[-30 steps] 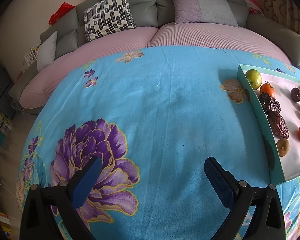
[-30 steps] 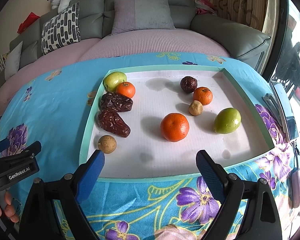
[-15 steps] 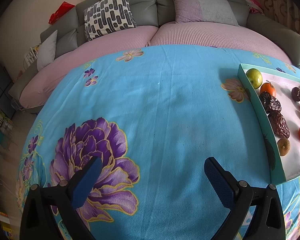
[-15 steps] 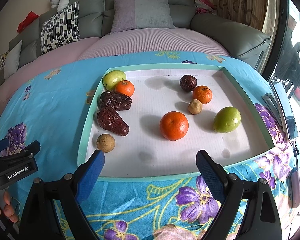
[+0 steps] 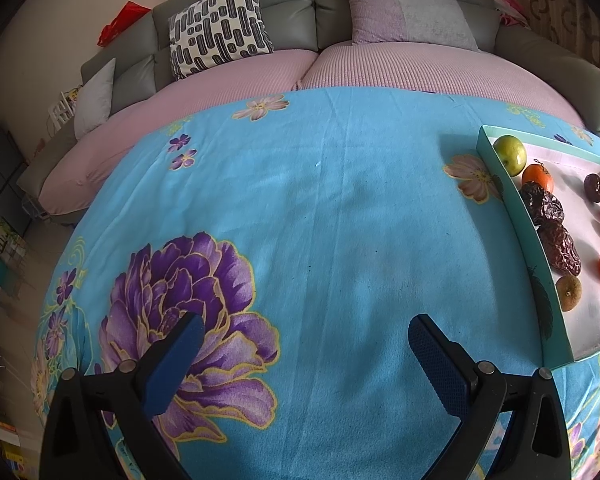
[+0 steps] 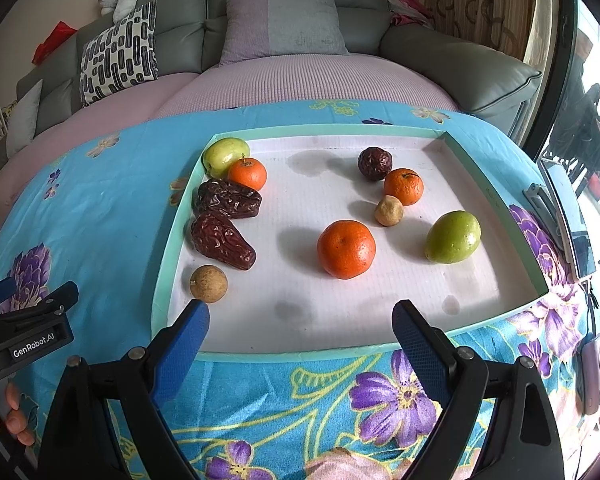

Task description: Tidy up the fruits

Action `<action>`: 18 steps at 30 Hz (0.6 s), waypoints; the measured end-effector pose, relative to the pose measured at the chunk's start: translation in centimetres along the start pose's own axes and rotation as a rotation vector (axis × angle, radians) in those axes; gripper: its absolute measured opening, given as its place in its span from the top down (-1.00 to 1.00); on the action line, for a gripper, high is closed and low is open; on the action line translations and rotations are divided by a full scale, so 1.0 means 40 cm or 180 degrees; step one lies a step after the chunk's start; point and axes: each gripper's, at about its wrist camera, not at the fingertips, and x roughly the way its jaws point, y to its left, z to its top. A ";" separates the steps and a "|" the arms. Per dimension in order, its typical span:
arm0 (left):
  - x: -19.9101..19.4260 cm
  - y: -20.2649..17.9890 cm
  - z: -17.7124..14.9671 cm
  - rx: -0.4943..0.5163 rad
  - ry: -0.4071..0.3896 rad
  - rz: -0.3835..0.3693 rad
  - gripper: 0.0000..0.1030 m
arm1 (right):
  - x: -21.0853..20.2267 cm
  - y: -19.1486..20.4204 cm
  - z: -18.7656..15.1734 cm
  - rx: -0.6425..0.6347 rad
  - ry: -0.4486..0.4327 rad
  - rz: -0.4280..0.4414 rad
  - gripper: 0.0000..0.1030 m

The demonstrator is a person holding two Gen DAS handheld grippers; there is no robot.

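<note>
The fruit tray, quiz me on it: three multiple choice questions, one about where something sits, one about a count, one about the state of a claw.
1. The big orange lies where in the tray?
A. about the middle of the floor
B. far left corner
C. outside it

2. How many green fruits are in the tray?
A. one
B. two
C. four

3. The right claw is:
A. shut on a date
B. shut on nothing
C. open, holding nothing

Answers:
1 A, white floor shows all around it.
2 B, one in the far left corner, one on the right side.
3 C, its blue fingers stand wide apart with nothing between.
</note>
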 end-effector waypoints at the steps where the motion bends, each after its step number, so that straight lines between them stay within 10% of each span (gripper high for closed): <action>1: 0.000 0.000 0.000 0.0000 0.0002 0.0001 -1.00 | 0.000 -0.001 -0.001 0.0000 -0.0001 0.0000 -0.81; 18: -0.002 0.000 0.003 -0.0005 0.0009 0.0015 -1.00 | 0.002 0.002 -0.002 -0.0005 0.0023 -0.0017 -0.81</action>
